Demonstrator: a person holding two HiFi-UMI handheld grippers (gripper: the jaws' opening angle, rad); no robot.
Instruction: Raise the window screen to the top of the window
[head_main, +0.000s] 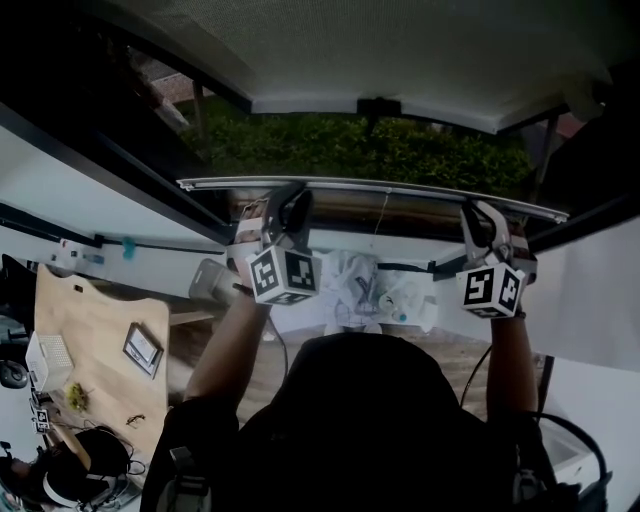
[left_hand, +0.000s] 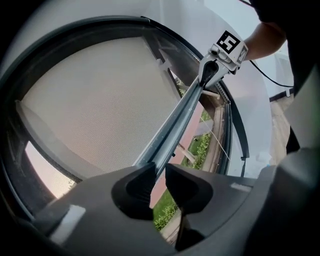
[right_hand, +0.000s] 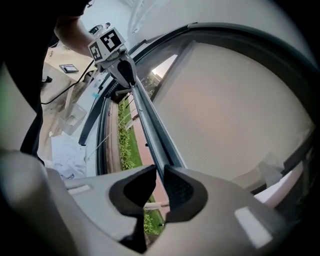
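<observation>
Closest to the camera, two bare forearms reach up to a gripper each, and both grippers are clamped on the bottom rail (head_main: 380, 187) of the window screen. The left gripper (head_main: 290, 208) bites near the rail's left end. Its own view shows the dark, ribbed jaw pads closed onto the rail's thin edge (left_hand: 159, 175), with only the rail between them. The right gripper (head_main: 482, 215) holds near the rail's right end in the same way, its jaws pinched on the metal (right_hand: 160, 177).

The rail is a long, slim, grey metal bar with a smooth, faintly glossy face. It runs straight from one gripper to the other. A thin cord (head_main: 383, 215) hangs from about its middle.

Above the rail spreads the screen mesh (head_main: 400, 50), a fine, pale, matt weave that lets light through evenly. A dark window frame (head_main: 100, 150) borders it beyond the rail's left end. Below the rail the opening is clear, and past it, farthest off, a dense green hedge (head_main: 370, 145) fills the view outside.

The lift looks to be under way but not finished, since a broad stretch of mesh shows above the rail. The next move calls for both arms to push upward at the same pace. That keeps the rail level so it does not skew in the frame. The grip should stay firm, because the rail's narrow, smooth edge could slip out of the pads.
</observation>
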